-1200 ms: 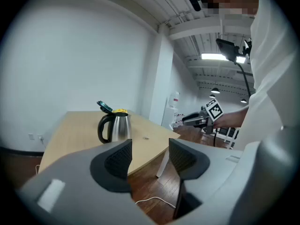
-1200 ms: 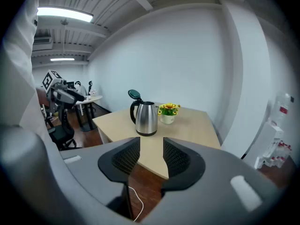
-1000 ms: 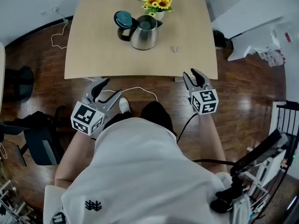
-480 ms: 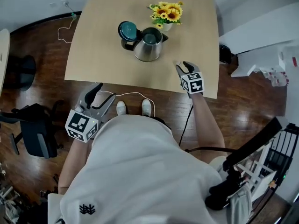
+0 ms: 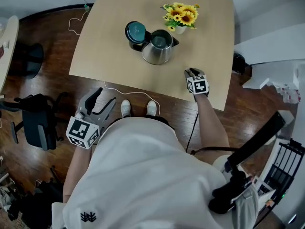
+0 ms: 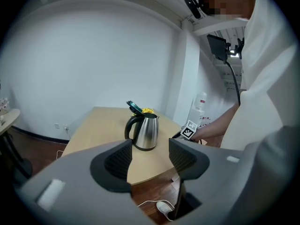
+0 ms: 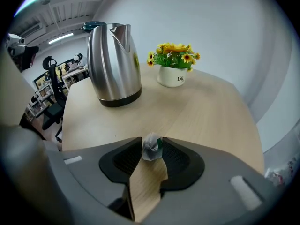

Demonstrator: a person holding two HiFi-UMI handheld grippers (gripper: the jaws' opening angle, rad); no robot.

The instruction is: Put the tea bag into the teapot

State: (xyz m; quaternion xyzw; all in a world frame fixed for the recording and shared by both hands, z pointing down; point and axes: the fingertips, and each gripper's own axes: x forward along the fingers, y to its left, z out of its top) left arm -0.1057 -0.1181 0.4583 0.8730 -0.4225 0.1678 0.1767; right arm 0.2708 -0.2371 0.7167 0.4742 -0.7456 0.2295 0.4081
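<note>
Pick underway: right gripper [image 5: 193, 72] jaws closing around tea bag [image 7: 151, 148] on table [image 7: 211, 111], left gripper [image 6: 149, 156] agape, empty; transfer to teapot [image 7: 114, 64] pending.

Tea bag [image 7: 151, 147] between closing fingers [image 7: 125, 159], teapot [image 7: 114, 64] beyond
Small, pale and green-tagged, the tea bag sits between the closing fingertips of the right gripper [image 7: 151, 152]; the upright steel teapot, lid flipped open, stands ahead-left of them, well apart.
</note>
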